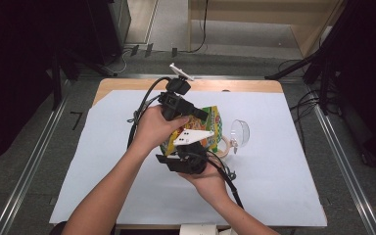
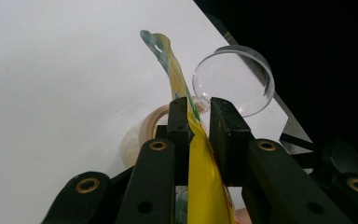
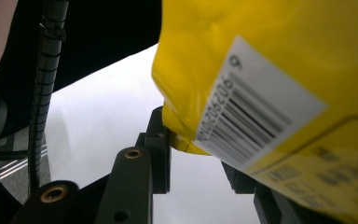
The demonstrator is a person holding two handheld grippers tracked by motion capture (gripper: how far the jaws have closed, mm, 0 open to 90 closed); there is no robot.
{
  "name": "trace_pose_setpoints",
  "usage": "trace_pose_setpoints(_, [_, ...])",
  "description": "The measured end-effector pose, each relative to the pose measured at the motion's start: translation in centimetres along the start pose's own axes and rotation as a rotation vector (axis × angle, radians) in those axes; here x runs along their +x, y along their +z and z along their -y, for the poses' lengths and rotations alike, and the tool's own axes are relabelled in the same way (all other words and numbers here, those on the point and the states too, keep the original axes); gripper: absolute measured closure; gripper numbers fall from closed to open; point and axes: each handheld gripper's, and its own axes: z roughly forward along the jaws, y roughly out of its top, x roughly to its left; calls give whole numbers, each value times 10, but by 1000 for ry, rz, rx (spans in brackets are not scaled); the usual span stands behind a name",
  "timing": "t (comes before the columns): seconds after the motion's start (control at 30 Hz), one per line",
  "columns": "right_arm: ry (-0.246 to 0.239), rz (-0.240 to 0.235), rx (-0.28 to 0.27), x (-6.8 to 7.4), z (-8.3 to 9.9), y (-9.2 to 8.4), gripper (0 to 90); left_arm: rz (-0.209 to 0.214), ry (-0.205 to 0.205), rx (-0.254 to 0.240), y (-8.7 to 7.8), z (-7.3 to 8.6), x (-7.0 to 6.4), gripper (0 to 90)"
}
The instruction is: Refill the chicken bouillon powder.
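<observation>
- Over the middle of the white sheet, a yellow snack bag is held off the surface between two hand-held grippers.
- Bag: bright yellow, with green and red print on the face seen from the high view; in the right gripper view a white barcode label sits on its back, small print blurred.
- Left gripper: comes in from the far side of the bag, person's left hand wrapped round its body. In the left gripper view the jaws are pinched on the bag's flat sealed edge, which runs up between them; the free strip of that edge curls upward beyond the tips.
- Right gripper: on the near side of the bag, right hand under it, grey three-cornered plate on top. In its own view the bag's lower corner sits between the jaws, touching the left one; the right jaw is mostly hidden behind the bag, so I cannot tell whether the pads press.
- Just behind the bag: a clear plastic dome, lying on the sheet, seen round and glassy in the left gripper view.
- Beside the dome, under the bag: a pale tan ring, flat on the sheet.
- Sheet covers a wooden table, whose far edge shows bare.
</observation>
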Motion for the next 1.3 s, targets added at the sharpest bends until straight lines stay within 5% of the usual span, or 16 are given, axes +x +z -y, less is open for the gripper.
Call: trace_pose_setpoints(1.3, [-17,0,15,3,2,-1,686,26,26,-10,0,5,-2,780])
